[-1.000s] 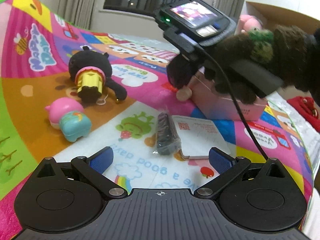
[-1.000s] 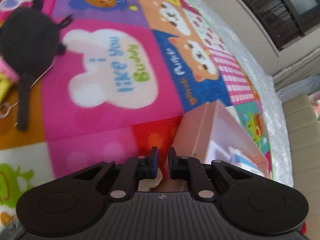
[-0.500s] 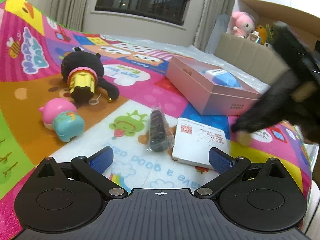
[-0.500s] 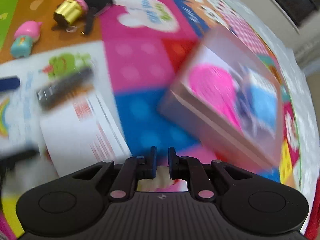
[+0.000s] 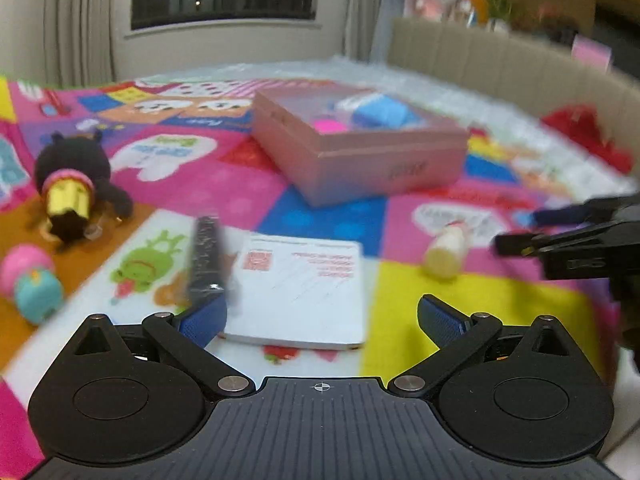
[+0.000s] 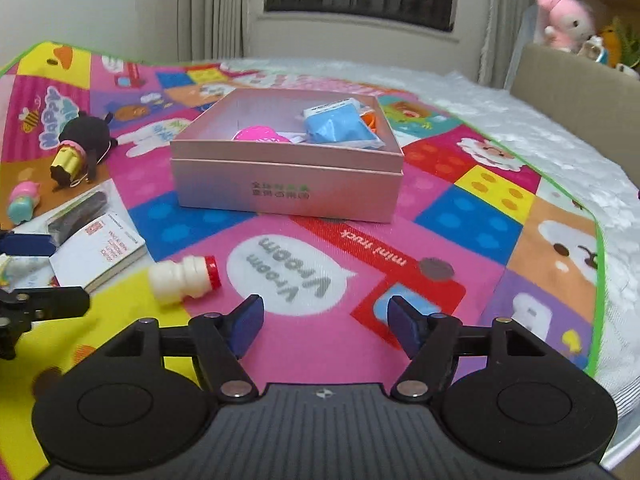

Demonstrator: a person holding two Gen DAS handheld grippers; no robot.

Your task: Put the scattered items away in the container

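The pink box (image 6: 288,184) stood open on the colourful play mat (image 6: 472,216), and inside it I could see a blue packet (image 6: 336,126) and a round pink thing (image 6: 258,135). In front of the box, near its left corner, a small cream bottle with a red cap (image 6: 182,278) lay on its side on the mat, apart from everything else. More to the left a white booklet (image 6: 98,254) lay flat, and just beside it a dark wrapped stick (image 6: 78,216). Farther away, at the left edge of the mat, I saw a black plush toy with a golden part (image 6: 78,148) and a small pink and teal figure (image 6: 22,202). My right gripper (image 6: 324,326) had just been opening its jaws; they stood apart over the mat with nothing between them, and the bottle was a little to their left. My left gripper (image 5: 322,318) was released too, wide above the near edge of the booklet, and it held nothing.
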